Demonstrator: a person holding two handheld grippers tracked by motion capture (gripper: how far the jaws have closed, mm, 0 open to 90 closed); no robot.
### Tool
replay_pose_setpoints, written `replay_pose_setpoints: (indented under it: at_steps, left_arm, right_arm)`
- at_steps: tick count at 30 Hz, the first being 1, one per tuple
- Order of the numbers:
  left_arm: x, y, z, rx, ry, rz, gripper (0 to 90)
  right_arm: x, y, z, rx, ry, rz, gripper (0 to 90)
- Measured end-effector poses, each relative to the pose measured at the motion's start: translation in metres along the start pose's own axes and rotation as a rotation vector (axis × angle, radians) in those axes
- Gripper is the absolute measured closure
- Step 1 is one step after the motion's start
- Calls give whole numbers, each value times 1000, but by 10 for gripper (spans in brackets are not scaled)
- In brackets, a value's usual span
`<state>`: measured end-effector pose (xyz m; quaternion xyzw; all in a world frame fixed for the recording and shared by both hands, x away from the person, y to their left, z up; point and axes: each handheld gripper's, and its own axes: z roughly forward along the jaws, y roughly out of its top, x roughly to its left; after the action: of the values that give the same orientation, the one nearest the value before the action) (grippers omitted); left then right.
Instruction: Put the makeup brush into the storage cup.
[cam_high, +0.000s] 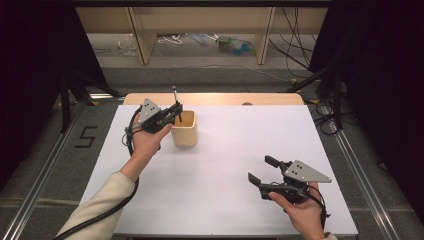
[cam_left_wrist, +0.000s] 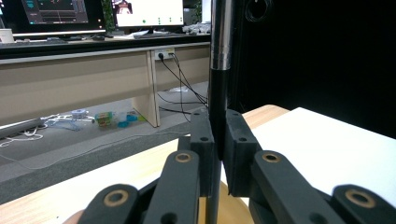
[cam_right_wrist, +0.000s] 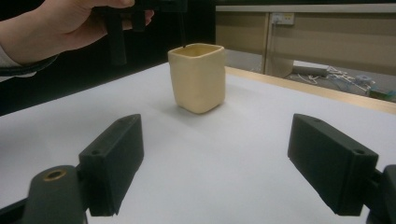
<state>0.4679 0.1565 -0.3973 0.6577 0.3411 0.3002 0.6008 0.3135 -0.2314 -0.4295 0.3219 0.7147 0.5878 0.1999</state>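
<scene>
A cream square cup (cam_high: 184, 129) (cam_right_wrist: 198, 77) stands on the white sheet at the back left. My left gripper (cam_high: 177, 112) (cam_left_wrist: 218, 140) hangs over the cup's left rim, shut on a thin pen (cam_high: 175, 96) (cam_left_wrist: 220, 51) with a black and silver barrel, held upright. In the right gripper view the pen's lower tip (cam_right_wrist: 183, 35) sits just above the cup's mouth. My right gripper (cam_high: 261, 169) (cam_right_wrist: 215, 172) rests near the front right of the table, open, nothing between its jaws, pointing toward the cup.
The white sheet (cam_high: 220, 170) covers most of a wooden table; its bare far edge (cam_high: 215, 98) lies just behind the cup. Beyond are floor cables, clutter and wooden furniture legs (cam_high: 142, 40). Metal rails (cam_high: 350, 155) flank the table.
</scene>
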Motion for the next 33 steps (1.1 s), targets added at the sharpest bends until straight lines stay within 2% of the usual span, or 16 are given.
replay_pose_setpoints:
  at_steps: [5, 7, 14, 17, 24, 33]
  left_arm:
    - [1, -1, 2, 2, -4, 5, 838]
    - [0, -1, 2, 2, -3, -5, 838]
    - [3, -2, 2, 4, 1, 6, 838]
    - [3, -3, 4, 4, 2, -1, 838]
    - [2, -6, 7, 9, 0, 8, 837]
    - [3, -8, 9, 14, -1, 6, 838]
  right_arm:
    - [0, 0, 0, 1, 0, 3, 196]
    - [0, 0, -1, 14, -14, -7, 196]
    - [0, 0, 1, 4, 1, 1, 195]
    - [0, 0, -1, 31, -7, -7, 195]
    - [0, 0, -1, 13, -16, -9, 195]
    - [-1, 0, -1, 21, -10, -8, 195]
